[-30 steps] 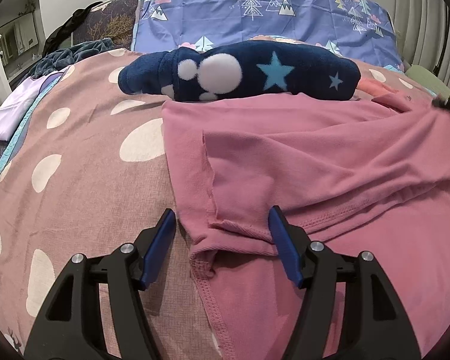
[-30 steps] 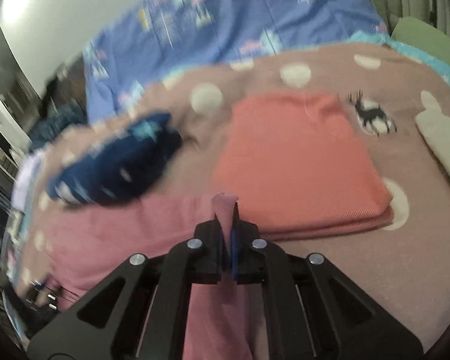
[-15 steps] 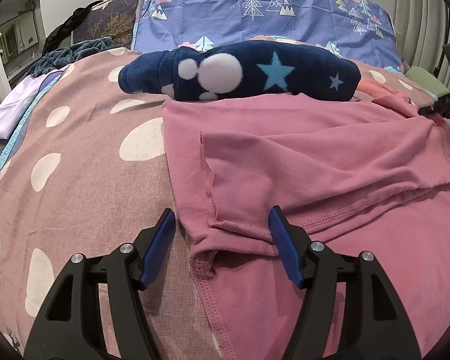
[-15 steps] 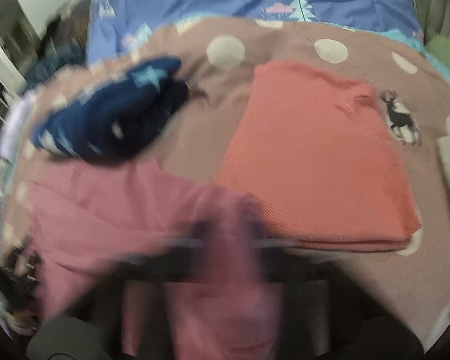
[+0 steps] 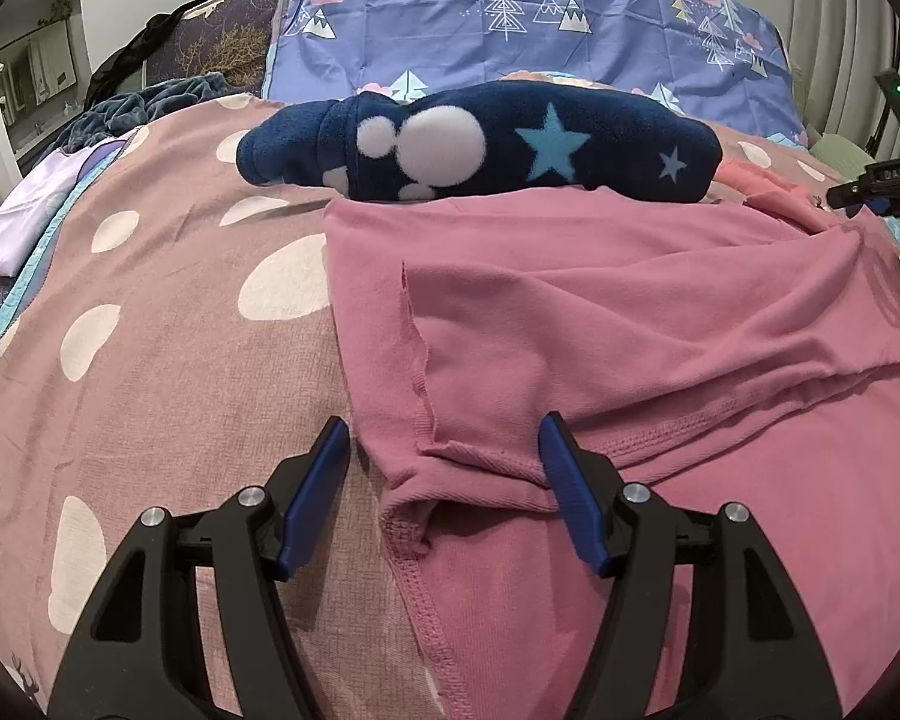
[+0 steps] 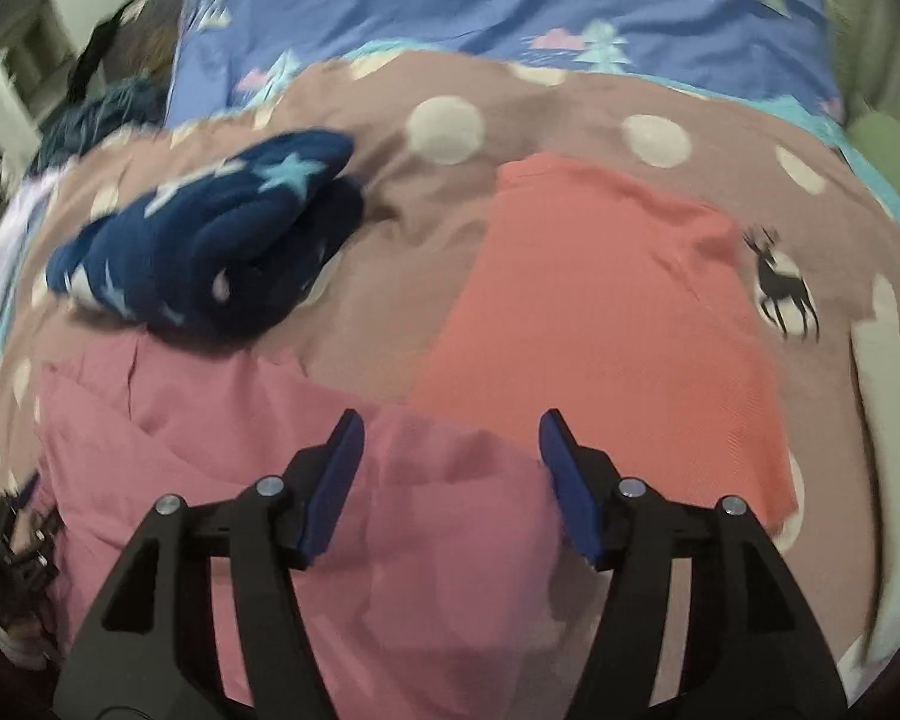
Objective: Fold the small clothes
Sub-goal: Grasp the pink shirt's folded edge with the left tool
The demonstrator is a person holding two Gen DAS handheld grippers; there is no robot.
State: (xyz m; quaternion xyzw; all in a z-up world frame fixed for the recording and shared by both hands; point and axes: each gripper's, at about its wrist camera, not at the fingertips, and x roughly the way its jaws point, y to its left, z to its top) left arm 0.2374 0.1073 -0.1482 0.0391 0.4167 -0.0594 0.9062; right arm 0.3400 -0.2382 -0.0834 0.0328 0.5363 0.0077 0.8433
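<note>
A pink garment (image 5: 630, 330) lies spread on the polka-dot bedspread (image 5: 150, 360), one layer folded over another with a hem running across. My left gripper (image 5: 444, 468) is open, its blue pads either side of the garment's folded corner, low over the cloth. In the right wrist view the pink garment (image 6: 330, 480) lies under my right gripper (image 6: 450, 462), which is open and holds nothing. The right gripper also shows at the far right edge of the left wrist view (image 5: 870, 192).
A folded navy fleece with stars (image 5: 480, 144) lies behind the pink garment. A folded coral garment (image 6: 618, 300) lies to the right of it. A blue tree-print pillow (image 5: 540, 18) stands at the back. A pale cloth (image 6: 882, 396) lies at the right.
My right gripper was shut on a corner of the pink garment; it has laid it down and opened. The left gripper has stayed still and open.
</note>
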